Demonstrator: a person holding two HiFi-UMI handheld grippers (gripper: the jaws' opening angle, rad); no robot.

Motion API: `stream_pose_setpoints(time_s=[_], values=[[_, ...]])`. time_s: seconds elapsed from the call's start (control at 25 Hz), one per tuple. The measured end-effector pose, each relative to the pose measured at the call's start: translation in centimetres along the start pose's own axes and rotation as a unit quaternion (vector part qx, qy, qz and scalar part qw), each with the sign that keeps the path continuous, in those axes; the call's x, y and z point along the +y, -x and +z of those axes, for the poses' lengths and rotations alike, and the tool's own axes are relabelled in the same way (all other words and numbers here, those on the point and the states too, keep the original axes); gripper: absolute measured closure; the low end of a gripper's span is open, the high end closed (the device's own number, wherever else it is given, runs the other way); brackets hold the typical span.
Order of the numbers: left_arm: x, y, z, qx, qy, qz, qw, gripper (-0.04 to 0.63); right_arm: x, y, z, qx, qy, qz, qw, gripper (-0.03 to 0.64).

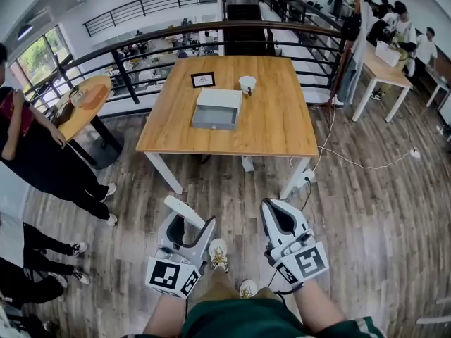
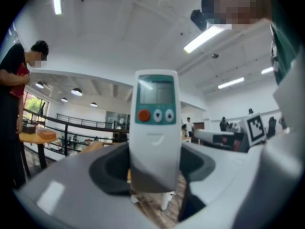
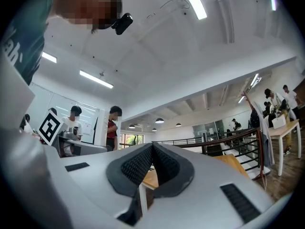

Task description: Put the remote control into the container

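Observation:
A white remote control with a small screen, an orange button and two arrow buttons stands upright between the jaws of my left gripper, which is shut on its lower half. In the head view the left gripper hangs low over the wooden floor, in front of the table, with the remote lying across its tips. My right gripper is beside it; its ribbed pads meet with nothing between them. The grey-white open container sits on the wooden table, far ahead of both grippers.
A framed card and a white cup stand behind the container. Persons stand at the left by a round table. A black railing runs behind the table. A white cable trails on the floor at right.

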State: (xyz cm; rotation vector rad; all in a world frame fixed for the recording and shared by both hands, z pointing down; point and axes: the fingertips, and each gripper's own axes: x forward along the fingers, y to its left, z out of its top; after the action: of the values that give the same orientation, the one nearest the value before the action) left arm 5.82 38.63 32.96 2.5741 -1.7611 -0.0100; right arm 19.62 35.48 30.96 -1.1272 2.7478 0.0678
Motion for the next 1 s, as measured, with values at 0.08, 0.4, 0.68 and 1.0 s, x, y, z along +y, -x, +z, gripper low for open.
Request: stream_pose_setpoints(time_s=[0.08, 0.4, 0.68, 1.0], values=[[0.7, -0.9, -0.1, -0.001, 0.001, -0.004, 1.0000, 0.311, -0.1, -1.0, -0.1, -0.003, 0.002, 0.003, 1.000, 0.600], [4.8, -5.2, 0.3, -0.006, 0.007, -0.012, 0.9999, 0.311, -1.5, -6.3, -1.3, 0.000, 0.005, 0.004, 1.000, 0.600], [9.3, -9.7, 0.5, -0.008, 0.007, -0.017, 0.9998, 0.311, -3.3, -13.0, -2.2, 0.002, 0.009, 0.010, 1.000, 0.600], [15.2, -14.3, 0.7, -0.004, 0.006, -0.013, 0.9999, 0.311, -5.1, -20.3, -3.2, 0.004, 0.013, 0.014, 1.000, 0.600]])
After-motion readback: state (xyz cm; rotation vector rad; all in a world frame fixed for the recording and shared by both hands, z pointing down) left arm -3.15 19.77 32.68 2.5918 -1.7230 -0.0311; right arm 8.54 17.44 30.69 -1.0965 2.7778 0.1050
